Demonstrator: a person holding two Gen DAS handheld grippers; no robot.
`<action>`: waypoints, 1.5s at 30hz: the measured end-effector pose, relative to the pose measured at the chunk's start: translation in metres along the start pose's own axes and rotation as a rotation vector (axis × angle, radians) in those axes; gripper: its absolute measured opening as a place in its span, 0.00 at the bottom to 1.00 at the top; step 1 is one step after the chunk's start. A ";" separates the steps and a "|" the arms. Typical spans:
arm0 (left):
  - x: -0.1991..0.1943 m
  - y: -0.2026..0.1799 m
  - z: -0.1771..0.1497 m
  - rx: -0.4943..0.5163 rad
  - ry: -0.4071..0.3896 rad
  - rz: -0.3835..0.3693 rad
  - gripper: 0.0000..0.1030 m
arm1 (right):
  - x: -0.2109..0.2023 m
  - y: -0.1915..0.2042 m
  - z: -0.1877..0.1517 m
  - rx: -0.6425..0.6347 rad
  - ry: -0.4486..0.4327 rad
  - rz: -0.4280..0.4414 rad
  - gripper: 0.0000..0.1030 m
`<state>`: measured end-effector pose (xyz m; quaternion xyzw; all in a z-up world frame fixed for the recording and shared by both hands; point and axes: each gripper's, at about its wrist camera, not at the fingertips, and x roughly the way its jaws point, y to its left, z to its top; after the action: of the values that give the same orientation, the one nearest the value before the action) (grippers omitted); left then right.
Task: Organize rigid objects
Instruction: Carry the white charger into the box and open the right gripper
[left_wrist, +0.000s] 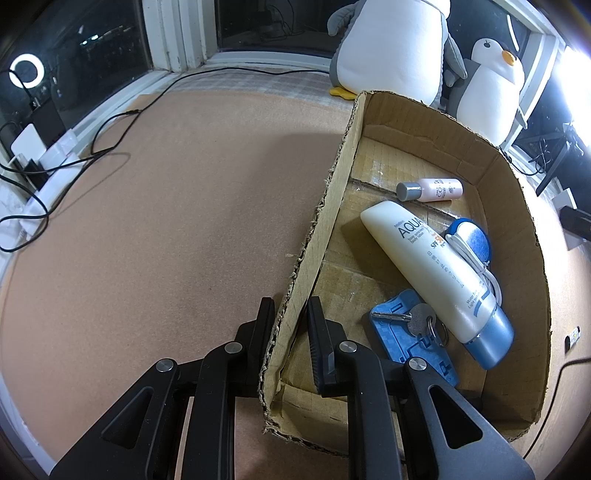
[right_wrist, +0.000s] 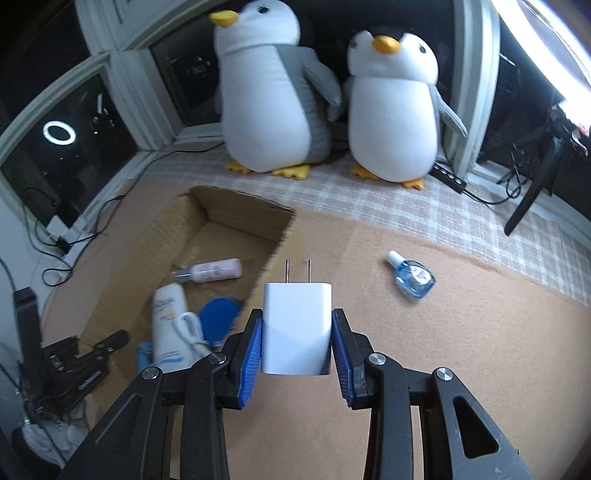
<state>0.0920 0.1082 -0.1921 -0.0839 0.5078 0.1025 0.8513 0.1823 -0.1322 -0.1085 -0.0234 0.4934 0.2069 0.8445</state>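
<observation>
My left gripper is shut on the left wall of the cardboard box, one finger on each side. In the box lie a white sunscreen tube, a small pink bottle, a blue round case with a white cable, and a key on a blue plate. My right gripper is shut on a white plug charger, prongs pointing forward, held above the mat just right of the box. A small blue sanitizer bottle lies on the mat.
Two plush penguins stand on the checked cloth behind the box. Black cables and chargers lie along the left windowsill. My left gripper also shows in the right wrist view, at the box's near left wall. A power strip lies behind the penguins.
</observation>
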 end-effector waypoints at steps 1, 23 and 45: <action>0.000 0.000 0.000 0.000 0.000 0.000 0.15 | -0.004 0.006 0.000 -0.012 -0.005 0.009 0.31; 0.000 0.000 0.000 -0.001 -0.003 -0.001 0.15 | 0.000 0.117 -0.049 -0.258 0.076 0.147 0.31; 0.000 0.000 0.000 -0.001 -0.004 -0.002 0.15 | 0.015 0.130 -0.063 -0.314 0.109 0.128 0.31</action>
<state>0.0920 0.1081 -0.1925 -0.0844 0.5059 0.1023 0.8524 0.0886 -0.0244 -0.1315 -0.1348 0.5005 0.3330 0.7877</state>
